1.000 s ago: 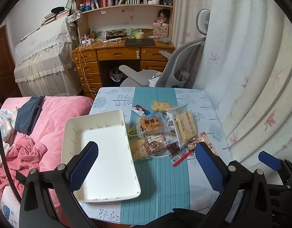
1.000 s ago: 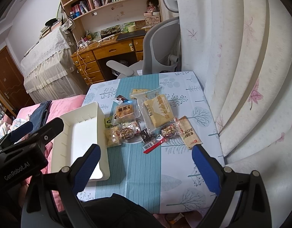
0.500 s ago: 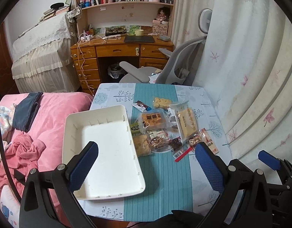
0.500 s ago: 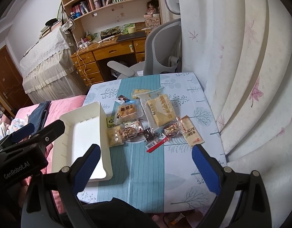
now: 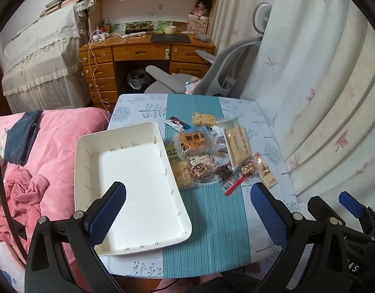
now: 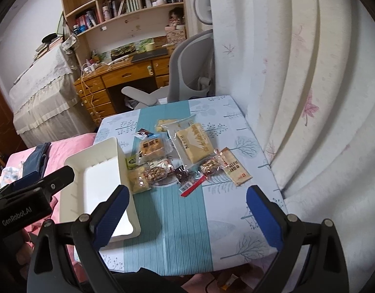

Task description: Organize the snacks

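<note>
left gripper [image 5: 187, 210] gapes empty above the table edge | white tray [image 5: 128, 183] sits bare, overhanging the near-left edge of the table [image 5: 211, 232]; a nudge may tip it | snack packets [image 5: 207, 151] overlap beside it; a grab may drag neighbours | right gripper [image 6: 187, 210] spread wide, empty

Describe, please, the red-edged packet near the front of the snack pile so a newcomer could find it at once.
Start at the white rectangular plastic tray on the table. Right of it lies the snack pile; at its nearest edge, on the teal striped runner, sits a small clear packet with a red strip. Only it shows a barcode beside bright red.
</note>
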`<act>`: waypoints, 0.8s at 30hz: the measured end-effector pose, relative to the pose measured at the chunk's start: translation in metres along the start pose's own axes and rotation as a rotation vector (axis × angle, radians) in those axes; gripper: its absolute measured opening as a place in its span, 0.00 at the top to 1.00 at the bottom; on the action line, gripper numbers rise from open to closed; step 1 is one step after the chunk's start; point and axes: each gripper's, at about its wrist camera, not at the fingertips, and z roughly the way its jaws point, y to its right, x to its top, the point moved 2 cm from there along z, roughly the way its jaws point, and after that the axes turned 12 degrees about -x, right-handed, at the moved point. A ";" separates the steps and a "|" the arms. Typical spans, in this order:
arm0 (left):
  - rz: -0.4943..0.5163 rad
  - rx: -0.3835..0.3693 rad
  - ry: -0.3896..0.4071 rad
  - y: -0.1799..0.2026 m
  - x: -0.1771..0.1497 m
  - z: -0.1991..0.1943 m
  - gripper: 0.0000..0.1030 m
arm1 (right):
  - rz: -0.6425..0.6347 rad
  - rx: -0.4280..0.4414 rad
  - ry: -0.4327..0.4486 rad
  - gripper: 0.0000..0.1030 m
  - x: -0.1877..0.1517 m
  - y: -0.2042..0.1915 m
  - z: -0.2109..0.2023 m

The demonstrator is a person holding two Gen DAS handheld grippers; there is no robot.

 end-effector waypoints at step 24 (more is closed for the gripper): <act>0.003 -0.074 -0.201 0.020 0.011 0.062 0.01 | -0.079 -0.101 0.006 0.05 -0.010 0.023 0.033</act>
